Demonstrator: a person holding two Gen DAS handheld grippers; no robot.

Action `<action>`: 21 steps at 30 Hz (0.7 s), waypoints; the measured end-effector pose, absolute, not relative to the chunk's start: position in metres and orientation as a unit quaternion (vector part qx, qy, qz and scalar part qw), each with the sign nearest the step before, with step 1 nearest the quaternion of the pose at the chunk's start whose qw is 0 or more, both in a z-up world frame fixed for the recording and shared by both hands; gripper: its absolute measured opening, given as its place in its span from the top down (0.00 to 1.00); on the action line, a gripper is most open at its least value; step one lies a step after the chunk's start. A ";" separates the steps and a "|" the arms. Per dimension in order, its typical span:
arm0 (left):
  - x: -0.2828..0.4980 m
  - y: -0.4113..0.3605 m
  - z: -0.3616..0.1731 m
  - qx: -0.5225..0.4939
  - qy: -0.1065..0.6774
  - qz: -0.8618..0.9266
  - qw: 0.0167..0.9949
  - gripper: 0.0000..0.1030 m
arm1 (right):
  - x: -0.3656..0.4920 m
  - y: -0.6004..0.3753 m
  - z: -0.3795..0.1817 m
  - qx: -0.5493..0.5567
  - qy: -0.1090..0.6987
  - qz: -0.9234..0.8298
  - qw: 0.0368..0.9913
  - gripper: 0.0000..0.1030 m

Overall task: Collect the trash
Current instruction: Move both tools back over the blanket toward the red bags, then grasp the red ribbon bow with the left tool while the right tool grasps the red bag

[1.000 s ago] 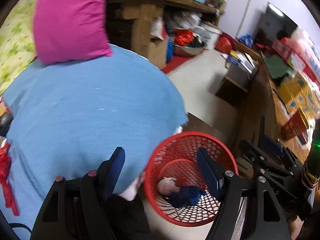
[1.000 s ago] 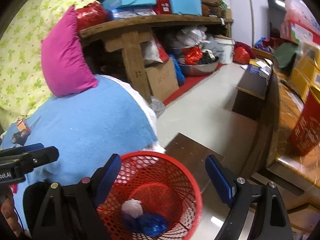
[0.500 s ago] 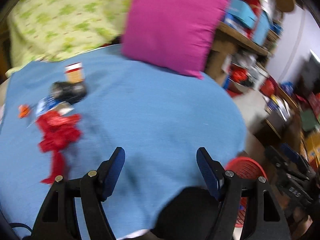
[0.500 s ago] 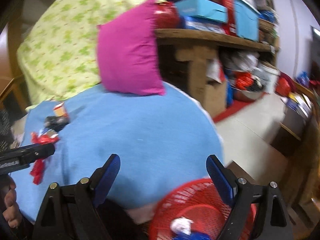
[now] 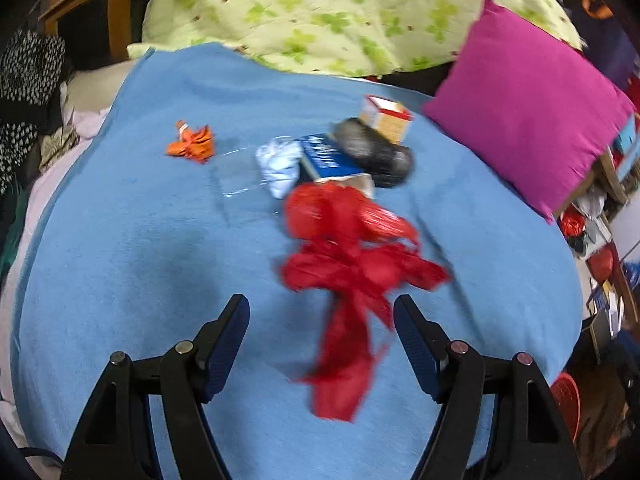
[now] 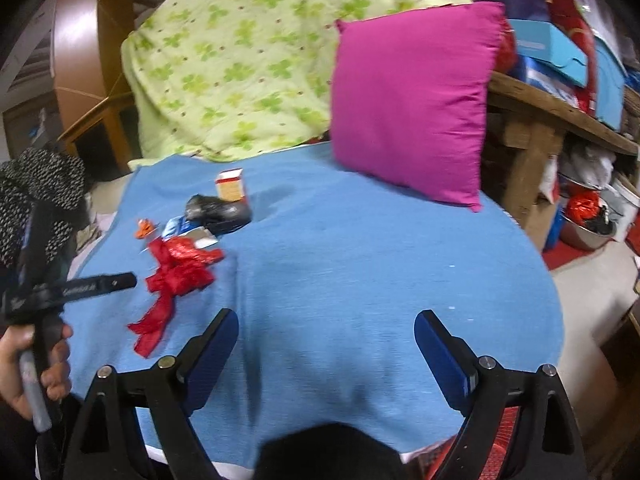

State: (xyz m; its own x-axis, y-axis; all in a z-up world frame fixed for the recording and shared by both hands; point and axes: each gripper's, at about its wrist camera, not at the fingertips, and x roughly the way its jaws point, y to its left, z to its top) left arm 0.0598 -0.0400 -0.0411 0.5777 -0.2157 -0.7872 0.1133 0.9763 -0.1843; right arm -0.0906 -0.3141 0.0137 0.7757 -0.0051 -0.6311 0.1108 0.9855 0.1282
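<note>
While both tools are hovering over the blue blanket (image 5: 120,260), the left gripper (image 5: 322,334) is standing released and empty, its jaws spread wide. The red ribbon scrap (image 5: 352,276) is lying just ahead of this gripper, its tail running lengthwise toward the gap between the jaws and slightly to the right-hand jaw. Judged from this, the left gripper is the nearer one for the next pick. The right gripper (image 6: 326,344) is likewise gaping, holding nothing, well apart from the ribbon scrap (image 6: 172,276).

Beyond the ribbon scrap: a white crumpled wad (image 5: 280,162), a blue packet (image 5: 326,156), a black bundle (image 5: 372,152), a small carton (image 5: 386,116). Left of the wad: an orange wrapper (image 5: 192,144).

Right of the ribbon scrap: a magenta pillow (image 5: 528,108). Behind the blanket: a green-patterned quilt (image 5: 320,8). A red basket (image 5: 566,404) is showing at the blanket's near right edge, in a cluttered room.
</note>
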 end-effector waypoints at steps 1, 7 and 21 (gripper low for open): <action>0.064 -0.036 -0.043 -0.064 0.452 -0.096 0.885 0.27 | -0.090 -0.312 0.013 0.078 0.335 -0.028 0.939 0.11; 0.090 -0.049 -0.058 -0.072 0.464 -0.131 0.873 0.26 | -0.084 -0.308 0.006 0.077 0.345 -0.024 0.935 0.11; 0.115 -0.078 -0.088 -0.045 0.481 -0.165 0.860 0.31 | -0.075 -0.315 -0.005 0.088 0.355 -0.023 0.930 0.11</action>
